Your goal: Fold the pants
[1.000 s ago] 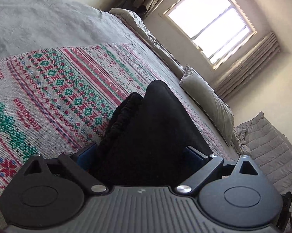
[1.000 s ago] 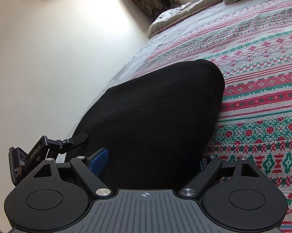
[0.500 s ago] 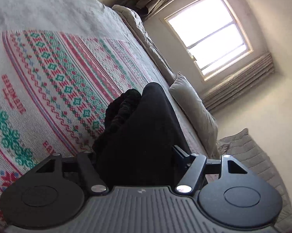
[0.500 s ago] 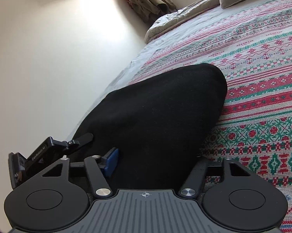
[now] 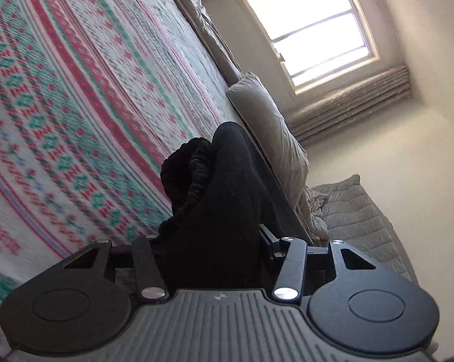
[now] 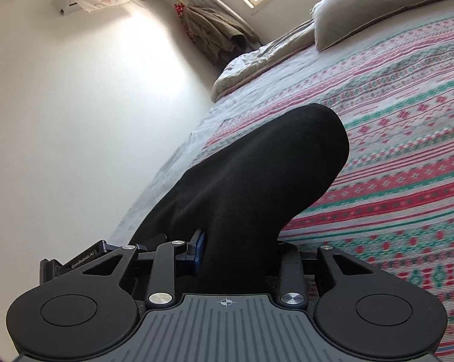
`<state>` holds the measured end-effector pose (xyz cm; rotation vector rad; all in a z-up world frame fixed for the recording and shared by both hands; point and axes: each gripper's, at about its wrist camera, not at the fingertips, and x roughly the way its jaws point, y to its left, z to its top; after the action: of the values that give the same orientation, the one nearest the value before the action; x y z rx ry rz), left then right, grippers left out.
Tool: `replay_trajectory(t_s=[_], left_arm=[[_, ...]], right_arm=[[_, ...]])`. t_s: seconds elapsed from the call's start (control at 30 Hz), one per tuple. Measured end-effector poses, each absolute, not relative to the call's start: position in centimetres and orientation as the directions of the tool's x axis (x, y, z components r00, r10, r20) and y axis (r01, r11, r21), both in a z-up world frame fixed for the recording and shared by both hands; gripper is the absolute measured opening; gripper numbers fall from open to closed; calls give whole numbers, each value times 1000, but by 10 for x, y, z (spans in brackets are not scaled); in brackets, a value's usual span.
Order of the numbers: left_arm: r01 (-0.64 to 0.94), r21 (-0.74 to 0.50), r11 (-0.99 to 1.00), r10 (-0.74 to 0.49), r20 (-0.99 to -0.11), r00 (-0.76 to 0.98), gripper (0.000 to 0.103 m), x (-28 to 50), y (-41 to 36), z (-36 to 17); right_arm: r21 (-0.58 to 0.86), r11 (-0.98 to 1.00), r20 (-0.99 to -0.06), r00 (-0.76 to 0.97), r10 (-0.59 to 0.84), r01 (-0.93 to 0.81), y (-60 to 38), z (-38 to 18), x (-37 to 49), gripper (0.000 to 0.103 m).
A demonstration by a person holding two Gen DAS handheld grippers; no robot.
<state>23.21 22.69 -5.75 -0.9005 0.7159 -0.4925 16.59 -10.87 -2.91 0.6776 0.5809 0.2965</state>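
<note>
Both jaws narrower around pants

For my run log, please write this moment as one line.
task: fold pants | left hand-held gripper: closing on black pants | right hand-held gripper: closing on pants | surface: patterned bedspread

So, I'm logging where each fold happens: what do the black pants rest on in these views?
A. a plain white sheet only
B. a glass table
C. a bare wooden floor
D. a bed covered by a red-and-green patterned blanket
D: the black pants lie on the bed's red-and-green patterned blanket, with a grey pillow further up the bed.
</note>
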Motion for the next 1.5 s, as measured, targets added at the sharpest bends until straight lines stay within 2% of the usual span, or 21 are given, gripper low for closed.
replay_trajectory(t_s=[0.3, 0.6, 0.83, 0.93, 0.97, 1.0, 1.03, 1.07, 1.13, 1.3, 1.5], left_arm=[[163, -832, 530, -746, -366, 557, 62, 240, 112, -62], [189, -819, 541, -765, -387, 514, 62, 235, 53, -67], [192, -838, 511, -778, -355, 518, 62, 233, 34, -68], [192, -818, 543, -758, -379, 531, 66, 236, 23, -75], [179, -799, 574, -738, -411, 535, 71, 239, 20, -80], [180, -779, 600, -723, -432, 539, 71, 242, 15, -84], [209, -767, 607, -723, -424, 546, 72, 243, 14, -87], [231, -755, 614, -724, -422, 546, 74, 244, 13, -86], [266, -717, 644, -716, -442, 541, 77, 244, 8, -80], [243, -690, 681, -674, -462, 576, 91, 242, 20, -69], [219, -664, 715, -615, -447, 649, 93, 225, 47, -46]], right_arm=[[664, 745, -445, 835, 324, 65, -211, -21, 115, 30], [665, 735, -469, 839, 275, 131, -274, -23, 78, 29], [690, 718, -408, 867, 285, 89, -309, -9, 88, 29], [704, 705, -381, 882, 278, 82, -326, -13, 94, 30], [703, 706, -385, 882, 271, 89, -331, -19, 98, 32], [697, 709, -400, 877, 264, 105, -335, -27, 102, 33], [687, 714, -429, 869, 246, 137, -337, -35, 107, 41], [670, 721, -464, 857, 222, 176, -340, -47, 112, 54], [630, 743, -509, 843, 174, 227, -340, -63, 115, 64], [654, 725, -471, 866, 169, 215, -353, -56, 98, 67], [598, 767, -480, 870, 110, 233, -347, -32, 63, 69]])
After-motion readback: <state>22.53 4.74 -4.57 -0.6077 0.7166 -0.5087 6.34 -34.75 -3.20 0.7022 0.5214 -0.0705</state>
